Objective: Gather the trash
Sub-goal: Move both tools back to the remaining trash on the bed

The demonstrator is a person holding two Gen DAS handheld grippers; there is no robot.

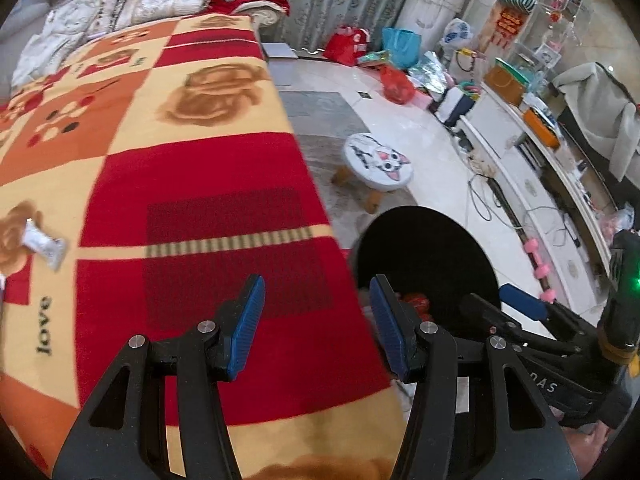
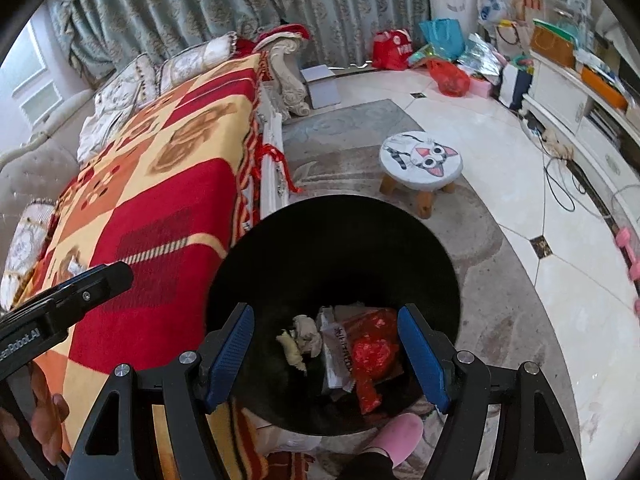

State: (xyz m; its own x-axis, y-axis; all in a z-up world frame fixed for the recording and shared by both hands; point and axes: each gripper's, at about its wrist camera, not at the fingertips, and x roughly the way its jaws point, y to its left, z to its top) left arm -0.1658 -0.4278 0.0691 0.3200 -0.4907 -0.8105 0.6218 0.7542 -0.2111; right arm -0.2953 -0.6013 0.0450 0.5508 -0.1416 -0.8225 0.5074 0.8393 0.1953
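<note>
Black trash bin (image 2: 332,240) sitting under the spread, empty right gripper (image 2: 326,354).
Left gripper (image 1: 316,320), also spread, is hovering far from the white wrapper (image 1: 42,242); blanket (image 1: 192,184) could snag.

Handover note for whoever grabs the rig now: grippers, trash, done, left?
Left gripper: open, empty, over the blanket.
Right gripper: open, empty, above the black bin.
Bin, on the floor beside the sofa, already holds a red wrapper, crumpled tissue and packaging.
Left to do: white wrapper lies on the blanket, far left of the left wrist view.
</note>
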